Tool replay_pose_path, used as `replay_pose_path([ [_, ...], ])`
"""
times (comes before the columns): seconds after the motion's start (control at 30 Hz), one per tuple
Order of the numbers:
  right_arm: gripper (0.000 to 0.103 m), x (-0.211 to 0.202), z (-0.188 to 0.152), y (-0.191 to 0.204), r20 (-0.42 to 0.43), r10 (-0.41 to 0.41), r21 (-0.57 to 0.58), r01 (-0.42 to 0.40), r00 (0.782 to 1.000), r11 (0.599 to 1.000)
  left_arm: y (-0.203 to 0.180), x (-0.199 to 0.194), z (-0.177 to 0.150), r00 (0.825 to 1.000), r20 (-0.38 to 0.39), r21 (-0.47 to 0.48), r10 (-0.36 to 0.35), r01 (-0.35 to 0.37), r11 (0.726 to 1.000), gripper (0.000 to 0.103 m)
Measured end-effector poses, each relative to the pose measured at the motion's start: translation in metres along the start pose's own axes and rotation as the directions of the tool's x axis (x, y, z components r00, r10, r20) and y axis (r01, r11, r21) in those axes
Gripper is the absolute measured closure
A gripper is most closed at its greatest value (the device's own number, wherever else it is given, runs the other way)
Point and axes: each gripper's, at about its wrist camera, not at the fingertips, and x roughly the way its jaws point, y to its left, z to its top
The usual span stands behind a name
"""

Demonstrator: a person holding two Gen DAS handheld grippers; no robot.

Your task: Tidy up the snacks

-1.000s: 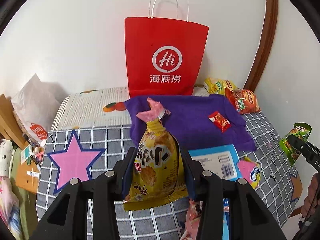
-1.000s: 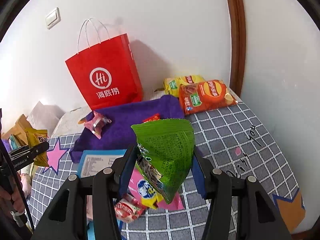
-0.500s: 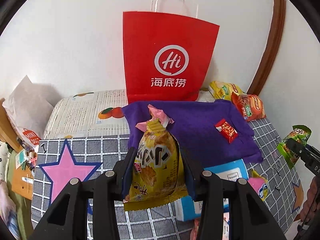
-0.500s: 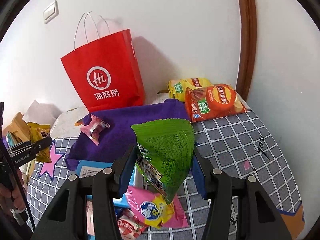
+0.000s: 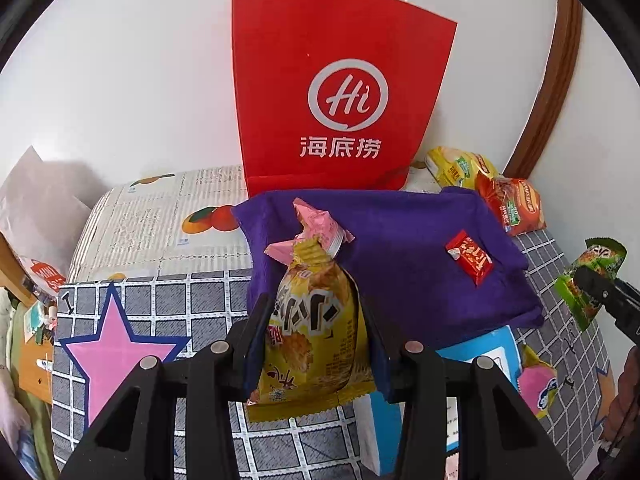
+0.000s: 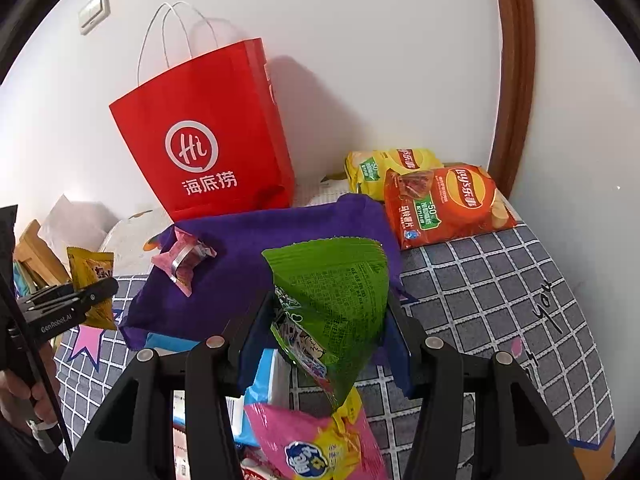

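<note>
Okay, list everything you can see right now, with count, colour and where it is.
paper bag: 1, red, against the wall
cloth: 1, purple, before the bag
wrapped snack: 1, pink, on the cloth
small packet: 1, red, on the cloth
chip bags: 2, yellow and orange, right of the bag
box: 1, blue, under the cloth's edge
pouch: 1, pink, near edge
left gripper: holding yellow packet
right gripper: holding green packet
</note>
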Motion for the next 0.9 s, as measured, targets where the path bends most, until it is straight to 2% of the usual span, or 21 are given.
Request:
replay_pose_path([
  [0.47,0.051,0.037,0.010,-0.005,-0.025,-0.003,0.007,0.003,1.000,1.000,0.009,0.027,0.000,0.999,-0.040,-0.016,0.006,-0.007,1.000,0.062],
  [0.9,0.051,0.094,0.004,-0.005,-0.117,0.036,0.005,-0.036,0.993,0.999,0.015,0.043,0.001,0.998,-0.054,-0.031,-0.013,0.012,0.999,0.062],
])
